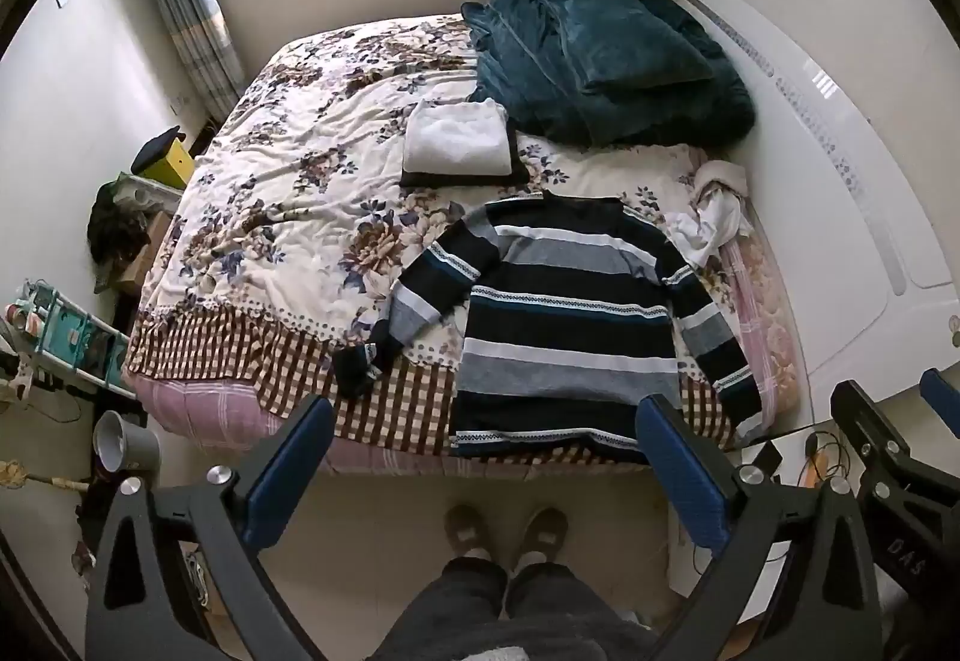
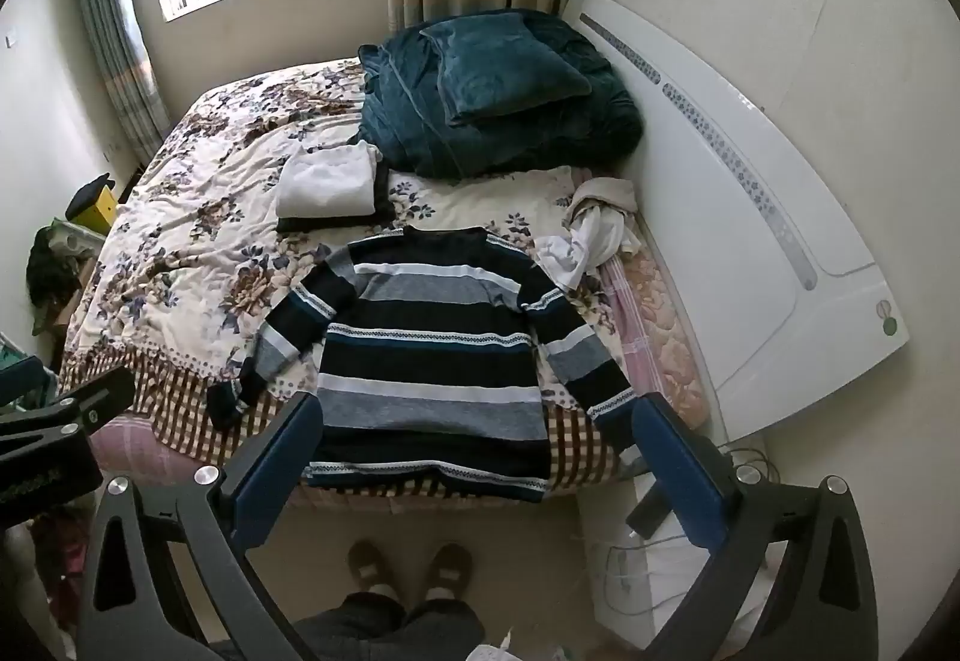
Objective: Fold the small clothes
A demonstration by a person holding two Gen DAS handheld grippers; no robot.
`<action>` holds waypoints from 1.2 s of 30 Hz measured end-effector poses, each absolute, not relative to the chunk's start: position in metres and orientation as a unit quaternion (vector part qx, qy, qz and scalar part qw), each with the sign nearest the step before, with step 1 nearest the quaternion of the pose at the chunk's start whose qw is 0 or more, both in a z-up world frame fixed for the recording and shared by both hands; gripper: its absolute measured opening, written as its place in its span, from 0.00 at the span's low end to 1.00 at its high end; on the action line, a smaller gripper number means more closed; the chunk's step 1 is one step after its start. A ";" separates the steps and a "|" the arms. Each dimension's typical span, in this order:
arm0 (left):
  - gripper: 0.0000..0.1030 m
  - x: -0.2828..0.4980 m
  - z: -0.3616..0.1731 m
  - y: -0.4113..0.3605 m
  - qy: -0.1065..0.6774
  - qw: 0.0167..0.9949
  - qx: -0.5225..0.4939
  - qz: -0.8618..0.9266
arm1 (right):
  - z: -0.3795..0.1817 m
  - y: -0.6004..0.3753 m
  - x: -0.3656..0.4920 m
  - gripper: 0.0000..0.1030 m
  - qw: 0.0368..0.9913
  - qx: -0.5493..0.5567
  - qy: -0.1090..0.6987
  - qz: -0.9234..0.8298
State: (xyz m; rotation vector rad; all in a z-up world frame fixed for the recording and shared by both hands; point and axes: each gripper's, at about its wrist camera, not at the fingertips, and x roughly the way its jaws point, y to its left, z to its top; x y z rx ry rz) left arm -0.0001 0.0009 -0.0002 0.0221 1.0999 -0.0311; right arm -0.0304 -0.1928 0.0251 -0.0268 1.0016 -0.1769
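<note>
**Sweater laid out, nothing gripped yet**

While both tools hang above the floor at the foot of the bed, the left gripper (image 1: 486, 457) and the right gripper (image 2: 474, 451) stand spread wide with nothing between their blue pads. Just beyond them the striped sweater (image 1: 564, 325) lies flat at the bed's near edge, towards its right corner, hem nearest the person and sleeves splayed, presumably spread so for folding. Farther in, a folded white garment (image 1: 456, 138) rests on a dark one, seemingly finished work. A crumpled white cloth (image 1: 714, 217) waits by the right edge.
</note>
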 end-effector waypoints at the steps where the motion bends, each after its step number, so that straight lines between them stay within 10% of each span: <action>1: 1.00 0.000 0.000 0.002 0.523 0.852 0.009 -0.015 | 0.025 -0.192 -0.030 1.00 0.873 -0.017 0.479 -0.087; 36: 1.00 0.005 0.007 0.007 0.520 0.854 0.014 -0.011 | 0.023 -0.184 -0.028 1.00 0.872 -0.013 0.483 -0.078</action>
